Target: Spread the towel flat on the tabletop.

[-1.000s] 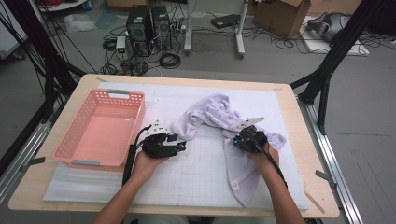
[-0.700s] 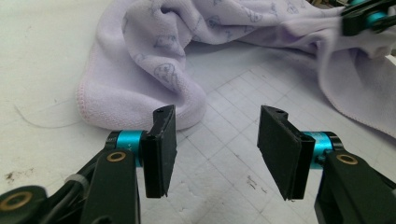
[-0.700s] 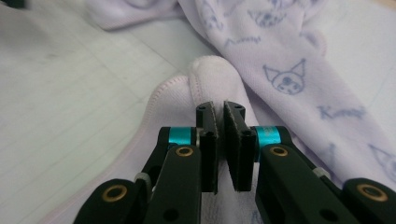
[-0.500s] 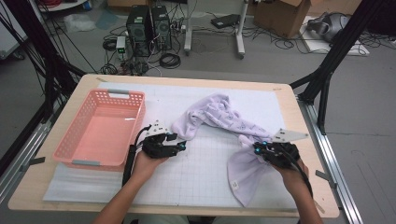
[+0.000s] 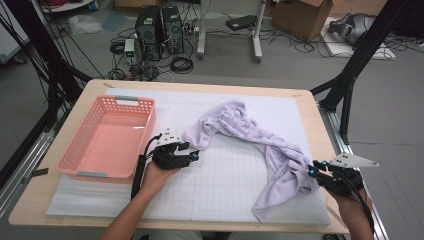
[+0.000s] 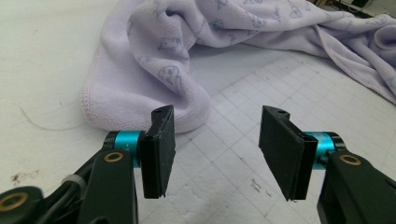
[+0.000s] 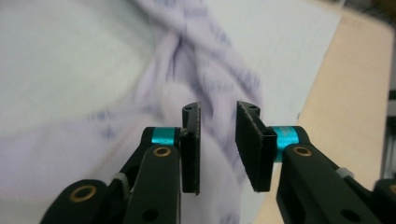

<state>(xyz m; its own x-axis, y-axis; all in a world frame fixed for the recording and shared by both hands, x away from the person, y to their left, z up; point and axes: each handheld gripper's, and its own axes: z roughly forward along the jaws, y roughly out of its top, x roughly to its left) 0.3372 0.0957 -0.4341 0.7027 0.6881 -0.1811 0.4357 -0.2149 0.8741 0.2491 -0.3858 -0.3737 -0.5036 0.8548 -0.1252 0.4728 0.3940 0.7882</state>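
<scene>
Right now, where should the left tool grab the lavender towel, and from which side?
Take the rolled hem end of the lavender towel nearest the left tool. It lies bunched and raised off the white mat, so the open jaws can probably straddle the fold, coming low from the person's side.

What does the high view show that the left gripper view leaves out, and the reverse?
High view alone: the pink basket, the right gripper at the towel's far end, and the whole lavender towel strung across the mat. Left gripper view alone: the open gap between the left gripper fingers, nothing between them, and the towel's stitched hem. Both: towel, gridded mat.
</scene>
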